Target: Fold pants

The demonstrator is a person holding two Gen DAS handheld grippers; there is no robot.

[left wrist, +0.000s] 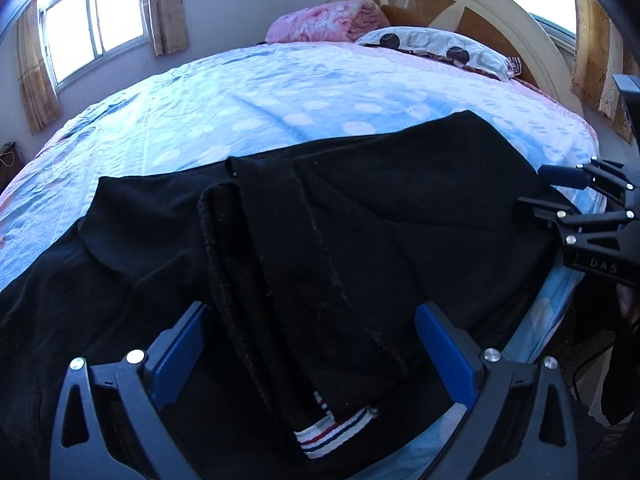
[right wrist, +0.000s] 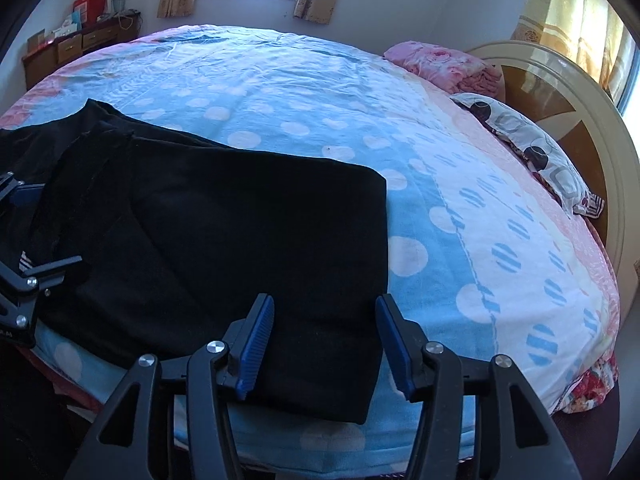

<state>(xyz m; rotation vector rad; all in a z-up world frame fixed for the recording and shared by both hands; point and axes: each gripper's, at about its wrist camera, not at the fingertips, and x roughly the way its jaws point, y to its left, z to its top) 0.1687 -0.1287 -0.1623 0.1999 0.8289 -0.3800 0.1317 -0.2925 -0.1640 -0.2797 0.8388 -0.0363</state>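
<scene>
Black pants (left wrist: 360, 216) lie along the near edge of the bed, one part folded over the other; they also show in the right wrist view (right wrist: 224, 232). A white waistband with red and blue stripes (left wrist: 336, 430) shows at the near edge. My left gripper (left wrist: 316, 316) is open, its blue pads either side of the folded edge, just above the cloth. My right gripper (right wrist: 324, 308) is open over the right end of the pants, near their corner. It also shows in the left wrist view (left wrist: 536, 186), at the right end of the pants.
The bed sheet (right wrist: 460, 184) is blue and pink with white dots. A pink quilt (right wrist: 440, 64) and a patterned pillow (right wrist: 532, 152) lie by the curved headboard (right wrist: 592, 128). A wooden cabinet (right wrist: 68, 50) stands beyond the bed. Windows with curtains are behind.
</scene>
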